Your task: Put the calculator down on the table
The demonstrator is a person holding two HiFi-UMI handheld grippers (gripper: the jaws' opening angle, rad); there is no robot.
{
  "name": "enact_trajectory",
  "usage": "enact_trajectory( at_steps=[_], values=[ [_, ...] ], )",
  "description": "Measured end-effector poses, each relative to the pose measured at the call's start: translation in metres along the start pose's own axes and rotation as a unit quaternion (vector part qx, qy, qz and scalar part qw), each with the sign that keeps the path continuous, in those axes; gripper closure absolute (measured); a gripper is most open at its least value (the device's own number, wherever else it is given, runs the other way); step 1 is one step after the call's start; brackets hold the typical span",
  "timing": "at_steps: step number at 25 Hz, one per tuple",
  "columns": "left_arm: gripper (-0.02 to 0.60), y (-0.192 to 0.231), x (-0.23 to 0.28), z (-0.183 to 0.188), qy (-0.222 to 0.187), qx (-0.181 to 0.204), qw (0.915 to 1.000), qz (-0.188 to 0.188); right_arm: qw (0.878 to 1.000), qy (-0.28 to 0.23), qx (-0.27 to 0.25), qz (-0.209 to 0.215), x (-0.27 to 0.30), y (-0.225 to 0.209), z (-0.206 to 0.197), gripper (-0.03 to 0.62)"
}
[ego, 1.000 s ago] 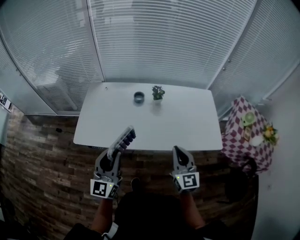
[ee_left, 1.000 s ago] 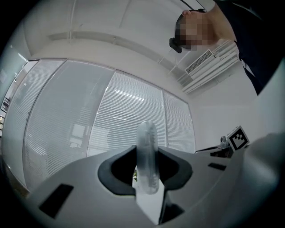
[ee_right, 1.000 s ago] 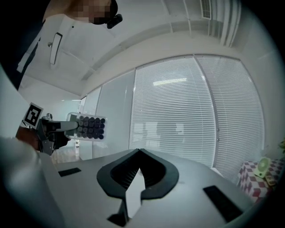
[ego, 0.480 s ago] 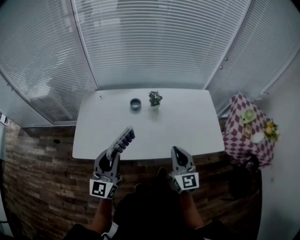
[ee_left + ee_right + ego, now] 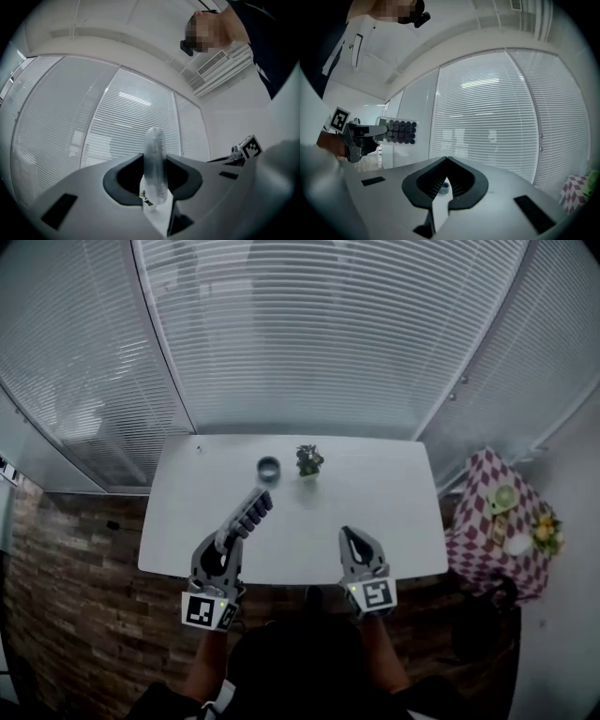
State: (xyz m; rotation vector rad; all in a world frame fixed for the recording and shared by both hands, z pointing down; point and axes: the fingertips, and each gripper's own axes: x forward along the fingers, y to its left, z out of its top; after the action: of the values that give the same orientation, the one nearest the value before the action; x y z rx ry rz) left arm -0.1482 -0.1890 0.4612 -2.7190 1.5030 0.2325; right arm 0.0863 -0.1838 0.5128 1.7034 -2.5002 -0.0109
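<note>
Head view, calculator (image 5: 249, 513) clamped in left gripper (image 5: 223, 545)

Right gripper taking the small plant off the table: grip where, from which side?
Probably take the plant low, at its base under the leaves, with the right gripper coming level from the near edge. It stands upright; the grey ring beside it crowds the left side.

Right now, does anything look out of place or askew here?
Nothing looks spilled or damaged. Only the calculator is off the table: the left gripper holds it tilted above the near side.
</note>
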Motion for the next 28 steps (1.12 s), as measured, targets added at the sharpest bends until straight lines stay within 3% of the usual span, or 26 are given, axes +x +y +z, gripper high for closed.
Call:
enact_trajectory(
  at_steps=[12, 14, 17, 19, 20, 23, 27, 28],
  values=[
    [0.48, -0.005, 0.041, -0.014, 0.014, -0.001, 0.9997, 0.019, 0.999, -0.005, 0.035, 0.011, 0.032, -0.038, 0.001, 0.588],
    [0.48, -0.006, 0.043, -0.015, 0.014, -0.032, 0.9992, 0.017, 0.999, -0.003, 0.026, 0.022, 0.033, -0.039, 0.0, 0.588],
    [0.48, 0.001, 0.047, -0.023, 0.002, -0.15, 0.9885, 0.021, 0.999, -0.009, 0.016, 0.03, 0.037, -0.039, 0.0, 0.588],
    [0.48, 0.008, 0.049, -0.029, -0.018, -0.255, 0.9665, 0.025, 0.999, -0.014, 0.022, 0.031, 0.038, -0.041, 0.0, 0.588],
    [0.48, 0.012, 0.049, -0.031, -0.033, -0.313, 0.9488, 0.027, 0.999, -0.013, 0.022, 0.033, 0.039, -0.041, -0.001, 0.588],
    [0.48, 0.021, 0.05, -0.037, -0.067, -0.458, 0.8858, 0.031, 0.999, -0.009, 0.024, 0.037, 0.039, -0.04, -0.002, 0.588],
    [0.48, 0.022, 0.056, -0.05, -0.079, -0.587, 0.8049, 0.034, 0.999, -0.005, 0.026, 0.044, 0.043, -0.039, -0.004, 0.588],
    [0.48, 0.022, 0.057, -0.053, -0.08, -0.605, 0.7912, 0.035, 0.998, -0.008, 0.028, 0.047, 0.045, -0.038, -0.004, 0.588]
  ],
)
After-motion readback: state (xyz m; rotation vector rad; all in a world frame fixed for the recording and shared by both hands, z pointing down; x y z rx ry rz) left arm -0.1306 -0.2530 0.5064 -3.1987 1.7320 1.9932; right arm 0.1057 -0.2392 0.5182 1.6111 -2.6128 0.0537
